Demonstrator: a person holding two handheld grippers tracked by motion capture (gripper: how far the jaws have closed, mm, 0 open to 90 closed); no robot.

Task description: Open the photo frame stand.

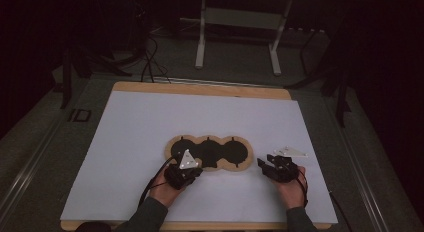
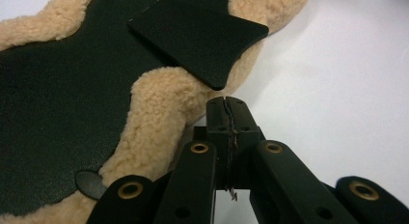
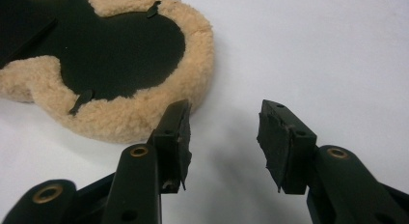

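Dimly lit table, two grippers at the near edge of a fleece pad.

Left gripper [image 2: 225, 104]: jaws pressed together, nothing visibly pinched between them; tips sit just beside the pad [image 2: 159, 103], at its woolly tan border. Ahead of the tips and slightly to their left, a black flap [image 2: 197, 35] lifts off the pad's dark face and overhangs the border. A small black tab [image 2: 89, 183] pokes from the rim low to the left of the jaws. Right gripper [image 3: 224, 132]: jaws spread wide, empty, over the white sheet [image 3: 313, 50]; its left fingertip [image 3: 176, 125] is just beside the pad's rounded end, contact cannot be told. From the high view the pad [image 1: 208, 153] is three joined dark lobes with a tan rim, lying between the left gripper [image 1: 186, 170] and the right gripper [image 1: 272, 164], each held in a hand.
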